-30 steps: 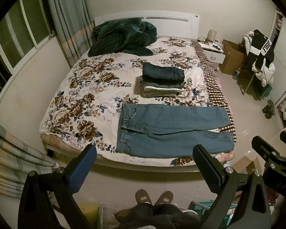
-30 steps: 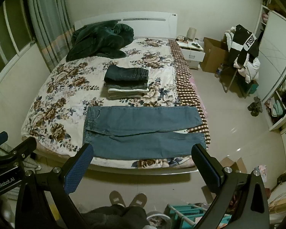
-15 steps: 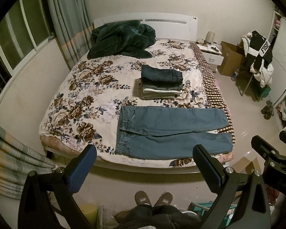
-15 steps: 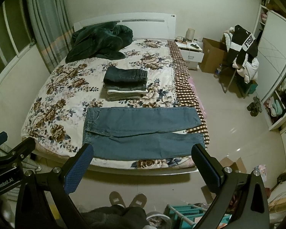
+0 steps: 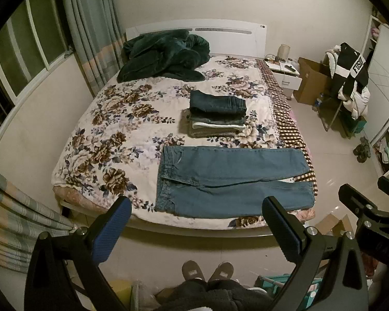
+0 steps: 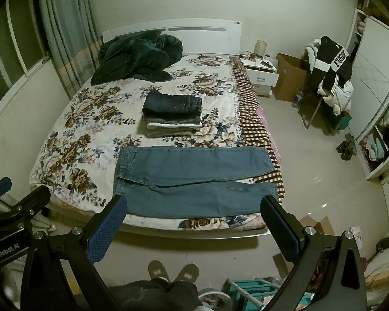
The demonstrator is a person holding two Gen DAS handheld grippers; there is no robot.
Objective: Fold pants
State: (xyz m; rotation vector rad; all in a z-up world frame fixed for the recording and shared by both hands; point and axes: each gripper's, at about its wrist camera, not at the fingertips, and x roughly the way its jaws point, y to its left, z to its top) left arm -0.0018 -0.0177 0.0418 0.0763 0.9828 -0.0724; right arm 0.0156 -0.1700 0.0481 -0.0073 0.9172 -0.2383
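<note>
Light blue jeans (image 5: 228, 178) (image 6: 194, 178) lie flat across the foot of the floral bed (image 5: 111, 134) (image 6: 72, 140), waistband to the left, both legs reaching right to the bed's edge. Behind them sits a stack of folded pants (image 5: 216, 114) (image 6: 172, 114), dark jeans on top. My left gripper (image 5: 197, 228) hangs open, back from the bed and above the floor. My right gripper (image 6: 194, 223) is open too, at about the same height. Neither touches the cloth. The right gripper's frame (image 5: 370, 220) shows at the left wrist view's right edge.
A dark green blanket (image 5: 166, 54) is heaped by the white headboard. Window and curtains (image 5: 90, 26) stand left. A nightstand (image 5: 285, 77), cardboard box (image 5: 311, 80) and chair with clothes (image 5: 350, 77) stand right. A person's slippered feet (image 5: 207, 272) rest on the tiled floor beside a teal rack (image 6: 251, 290).
Both grippers have drifted slightly back and up from the bed, so the bed and jeans sit a little lower in view. The fingers stay open and the jeans have not moved.
</note>
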